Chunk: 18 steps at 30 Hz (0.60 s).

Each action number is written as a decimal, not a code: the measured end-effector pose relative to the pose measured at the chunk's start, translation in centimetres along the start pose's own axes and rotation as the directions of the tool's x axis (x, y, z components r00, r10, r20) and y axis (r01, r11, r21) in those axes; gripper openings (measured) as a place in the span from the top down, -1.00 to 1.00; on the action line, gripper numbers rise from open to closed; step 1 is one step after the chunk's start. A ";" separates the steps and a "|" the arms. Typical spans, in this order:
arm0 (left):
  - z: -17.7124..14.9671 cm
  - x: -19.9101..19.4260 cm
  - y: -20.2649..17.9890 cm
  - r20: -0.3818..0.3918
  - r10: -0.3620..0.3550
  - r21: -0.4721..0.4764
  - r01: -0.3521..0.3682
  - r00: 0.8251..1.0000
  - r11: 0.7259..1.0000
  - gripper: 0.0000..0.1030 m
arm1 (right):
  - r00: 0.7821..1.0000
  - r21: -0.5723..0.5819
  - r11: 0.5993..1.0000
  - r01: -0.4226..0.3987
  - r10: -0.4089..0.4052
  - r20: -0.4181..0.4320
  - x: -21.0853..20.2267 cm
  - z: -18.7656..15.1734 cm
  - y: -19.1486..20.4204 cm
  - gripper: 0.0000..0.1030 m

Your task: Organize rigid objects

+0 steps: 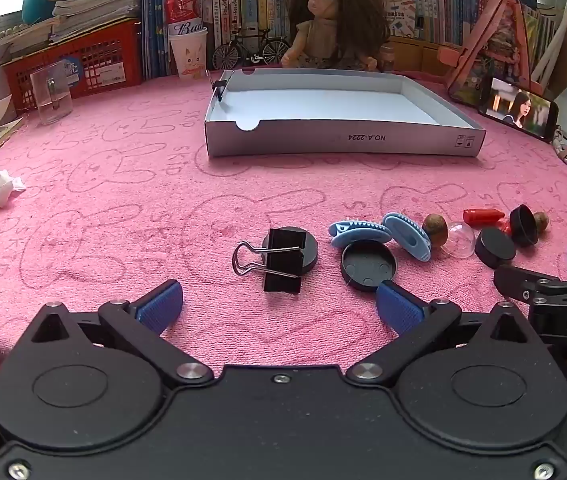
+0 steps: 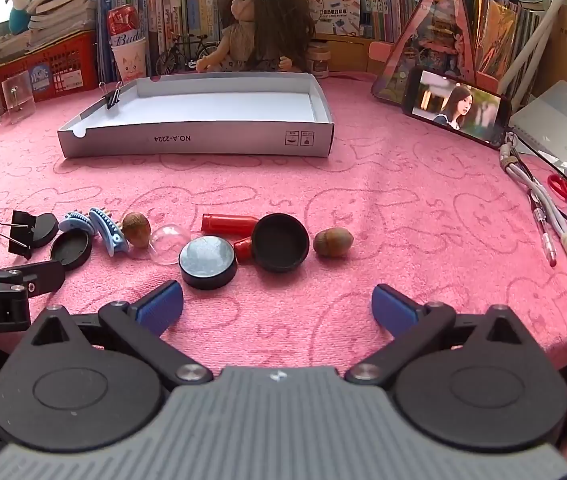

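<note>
Left claw (image 1: 279, 306): blue pads spread wide apart, nothing between them, hovering low over the pink-covered desk (image 1: 123, 200). Directly ahead of it lies a black binder clip (image 1: 281, 260), resting against a black round lid (image 1: 303, 250). To the right of these sits an upturned black cap (image 1: 368, 264), touching two light-blue hair clips (image 1: 379, 234).

Right claw (image 2: 277, 308): pads likewise parted wide and empty. Just ahead of its left pad lies a black puck with a grey face (image 2: 208, 262). Beside the puck are a clear dome (image 2: 169, 244), a red cylinder (image 2: 227, 224), an open black cup on its side (image 2: 280, 242) and a brown nut (image 2: 333, 242). A second nut (image 2: 136, 229) lies between the dome and the hair clips.

All loose items form a row near the front edge of the desk, well apart from the white cardboard tray (image 2: 203, 142) further back. A small binder clip (image 2: 112, 96) is fastened to the tray's left wall. The tray floor shows no other contents.
</note>
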<state>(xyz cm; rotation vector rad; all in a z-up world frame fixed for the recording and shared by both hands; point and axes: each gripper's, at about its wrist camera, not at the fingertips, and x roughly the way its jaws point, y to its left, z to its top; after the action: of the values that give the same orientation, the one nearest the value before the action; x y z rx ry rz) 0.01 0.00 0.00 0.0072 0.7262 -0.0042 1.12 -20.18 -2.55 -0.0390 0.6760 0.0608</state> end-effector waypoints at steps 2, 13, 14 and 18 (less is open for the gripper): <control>0.0 0.0 0.0 -0.002 -0.001 0.000 0.001 1.000 1.000 -1.00 | 1.000 0.001 1.000 0.000 0.000 0.006 0.0 0.0 0.0 -1.00; 0.0 0.0 0.0 0.000 0.000 -0.003 0.000 1.000 1.000 -1.00 | 1.000 0.005 1.000 0.001 -0.001 -0.014 0.3 0.4 -0.1 -1.00; 0.1 0.0 0.0 0.000 0.000 -0.003 0.000 1.000 1.000 -1.00 | 1.000 0.004 1.000 0.001 -0.001 -0.014 0.3 0.5 -0.1 -1.00; 0.0 0.0 0.0 0.001 0.001 -0.003 -0.001 1.000 1.000 -1.00 | 1.000 0.004 1.000 0.002 -0.002 -0.013 0.1 0.3 0.1 -1.00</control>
<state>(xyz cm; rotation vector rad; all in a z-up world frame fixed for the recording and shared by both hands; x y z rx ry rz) 0.04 0.03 0.03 0.0049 0.7256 -0.0025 1.35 -20.03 -2.35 -0.0359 0.6887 0.0577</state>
